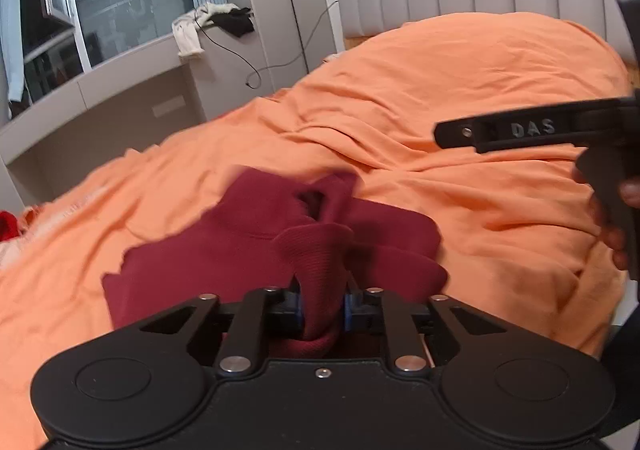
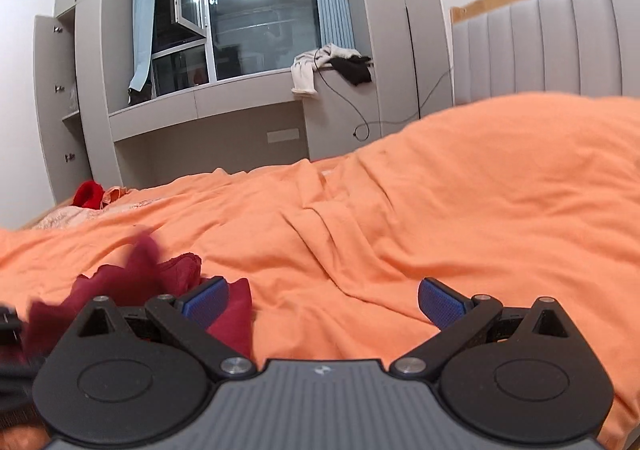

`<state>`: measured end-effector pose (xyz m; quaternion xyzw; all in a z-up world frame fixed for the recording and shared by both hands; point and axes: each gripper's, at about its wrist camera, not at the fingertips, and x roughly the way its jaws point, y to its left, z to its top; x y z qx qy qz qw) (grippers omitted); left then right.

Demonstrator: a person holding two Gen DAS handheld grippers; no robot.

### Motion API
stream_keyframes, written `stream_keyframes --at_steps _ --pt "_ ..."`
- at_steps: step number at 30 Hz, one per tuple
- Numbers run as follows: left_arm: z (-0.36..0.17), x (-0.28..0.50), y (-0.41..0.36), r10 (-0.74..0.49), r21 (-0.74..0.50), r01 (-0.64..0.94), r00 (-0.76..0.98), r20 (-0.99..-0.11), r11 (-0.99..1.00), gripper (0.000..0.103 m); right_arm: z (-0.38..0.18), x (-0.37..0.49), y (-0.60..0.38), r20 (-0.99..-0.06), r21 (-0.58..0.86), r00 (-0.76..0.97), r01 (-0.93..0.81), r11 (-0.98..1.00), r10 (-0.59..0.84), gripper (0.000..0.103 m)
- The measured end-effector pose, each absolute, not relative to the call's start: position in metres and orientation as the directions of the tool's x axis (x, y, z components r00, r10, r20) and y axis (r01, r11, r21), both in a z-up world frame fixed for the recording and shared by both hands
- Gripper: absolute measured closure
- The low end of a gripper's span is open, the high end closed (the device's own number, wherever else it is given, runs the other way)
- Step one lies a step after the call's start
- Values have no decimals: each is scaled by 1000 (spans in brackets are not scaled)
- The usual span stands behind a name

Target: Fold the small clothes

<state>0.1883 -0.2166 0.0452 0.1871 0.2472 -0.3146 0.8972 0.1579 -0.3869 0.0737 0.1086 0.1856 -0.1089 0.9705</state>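
Bed [image 2: 500, 169] under rumpled orange cover [image 1: 460, 89], maroon garment [image 1: 248, 246] lying on it

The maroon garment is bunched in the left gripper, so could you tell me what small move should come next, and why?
Probably bring the open right gripper over to pinch a free edge of the maroon garment: the left gripper clamps only one bunched fold, the rest lies crumpled on the orange bedcover.

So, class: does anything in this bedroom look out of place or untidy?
Yes. White and black clothes are heaped on the window ledge, one piece dangling over its edge. A red item sits at the orange bedcover's far edge.
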Motion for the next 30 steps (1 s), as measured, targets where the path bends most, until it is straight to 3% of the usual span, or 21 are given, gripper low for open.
stream_keyframes --at_steps 2,5,7,13,21,30 --pt "45 185 -211 -495 143 666 664 -561 732 74 74 161 -386 -387 172 909 238 956 -157 0" --pt "49 178 -209 -520 135 677 663 -538 723 56 74 161 -378 -384 168 914 208 964 -130 0" --pt "51 170 -205 -536 143 684 669 -515 716 35 76 164 -374 -382 170 917 189 967 -112 0" --pt "58 158 -182 -520 170 642 725 -452 747 8 75 174 -375 -367 256 928 35 966 63 0" --pt "56 164 -136 -458 214 564 797 -395 797 1 57 232 -383 -393 440 857 -143 886 333 0" --pt "39 171 -102 -498 88 535 825 -267 840 3 43 266 -380 -401 501 838 -139 854 372 4"
